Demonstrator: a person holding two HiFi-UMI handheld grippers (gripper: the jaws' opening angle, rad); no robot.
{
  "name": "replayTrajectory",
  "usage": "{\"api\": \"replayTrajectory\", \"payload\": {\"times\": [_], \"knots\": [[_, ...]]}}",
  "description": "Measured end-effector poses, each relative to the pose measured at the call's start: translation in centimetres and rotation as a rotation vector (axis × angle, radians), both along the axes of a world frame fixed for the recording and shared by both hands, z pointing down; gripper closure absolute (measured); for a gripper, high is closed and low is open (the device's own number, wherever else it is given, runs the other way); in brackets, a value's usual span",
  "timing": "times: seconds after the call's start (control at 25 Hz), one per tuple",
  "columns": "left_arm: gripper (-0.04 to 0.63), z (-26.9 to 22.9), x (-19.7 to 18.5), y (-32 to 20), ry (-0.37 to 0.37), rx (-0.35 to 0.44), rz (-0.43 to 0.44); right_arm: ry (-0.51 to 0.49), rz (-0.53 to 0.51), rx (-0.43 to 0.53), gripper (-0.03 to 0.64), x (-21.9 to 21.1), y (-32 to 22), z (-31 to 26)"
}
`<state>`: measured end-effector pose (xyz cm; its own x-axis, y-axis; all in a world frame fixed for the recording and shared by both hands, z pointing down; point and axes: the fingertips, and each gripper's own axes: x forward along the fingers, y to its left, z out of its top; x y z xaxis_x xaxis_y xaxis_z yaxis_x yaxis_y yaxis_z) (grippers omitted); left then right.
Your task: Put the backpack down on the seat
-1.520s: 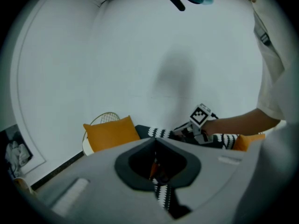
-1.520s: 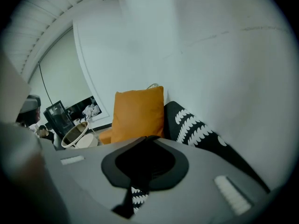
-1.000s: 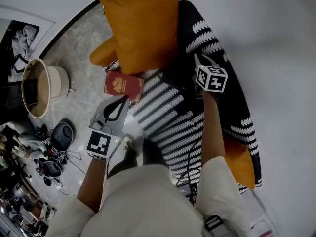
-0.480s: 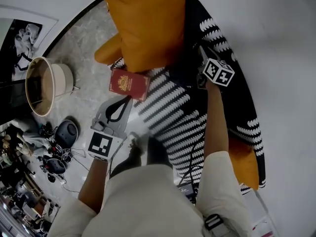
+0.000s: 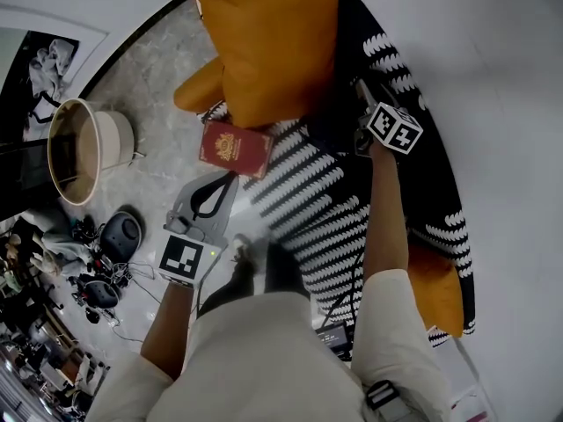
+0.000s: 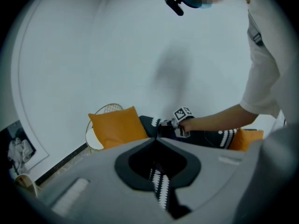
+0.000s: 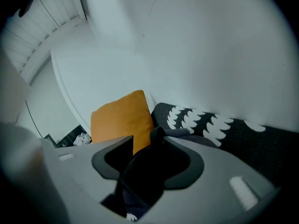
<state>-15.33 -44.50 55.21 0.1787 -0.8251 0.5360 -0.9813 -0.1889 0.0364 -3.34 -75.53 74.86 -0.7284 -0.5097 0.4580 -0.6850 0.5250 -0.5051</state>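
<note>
**Backpack on seat, right jaws letting go**

Far left on the floor: round basket (image 5: 88, 152), well apart from the seat. Left gripper (image 5: 227, 181) over the floor, just short of the seat edge, jaw tips together with nothing pinched at the tips; striped cloth visible through the gap behind them, contact unclear. Red book (image 5: 236, 148) just ahead of it, on the seat's front edge below the orange cushion (image 5: 277, 42).

Backpack (image 7: 145, 171) on the seat (image 5: 308, 200), just beside the orange cushion's right side. Plain and very dark, black to navy, soft and slumped fabric, hard to separate from the black-and-white patterned seat cover under it. No zips, straps or pockets clear enough to call.

Right gripper (image 7: 145, 139) directly at the backpack, jaws opening, spread wide, dark backpack fabric between them but not squeezed. Second orange cushion (image 5: 435, 288) farther right, at the near end of the seat by the person's right arm.
</note>
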Motion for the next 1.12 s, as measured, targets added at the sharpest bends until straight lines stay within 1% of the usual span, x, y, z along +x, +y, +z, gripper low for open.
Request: {"api": "replayTrajectory", "payload": {"times": [0.12, 0.28, 0.48, 0.64, 0.68, 0.76, 0.92, 1.12], "knots": [[0.591, -0.4, 0.5, 0.1, -0.005, 0.017, 0.027, 0.034, -0.001, 0.000, 0.413, 1.2, 1.5, -0.2], [0.591, -0.9, 1.9, 0.8, 0.008, 0.036, 0.070, 0.092, 0.021, -0.012, 0.413, 4.5, 3.5, -0.3], [0.591, -1.0, 2.1, 2.3, 0.020, 0.052, 0.071, 0.119, 0.038, -0.001, 0.413, 7.6, 6.4, -1.9], [0.591, -0.7, 2.0, 4.0, 0.025, 0.062, 0.073, 0.120, 0.083, 0.036, 0.414, 10.3, 9.5, -5.4], [0.591, -0.8, 1.9, 4.2, 0.016, 0.068, 0.081, 0.125, 0.089, 0.050, 0.414, 11.0, 10.4, -6.4], [0.591, -1.5, 1.2, 4.8, -0.003, 0.105, 0.092, 0.145, 0.085, 0.085, 0.417, 12.1, 12.6, -8.4], [0.591, -3.5, -0.4, 7.3, -0.031, 0.153, 0.087, 0.172, 0.039, 0.141, 0.417, 12.9, 18.2, -11.4], [0.591, -6.4, -1.8, 11.4, -0.062, 0.178, 0.103, 0.166, 0.016, 0.193, 0.419, 13.2, 25.6, -16.2]]}}
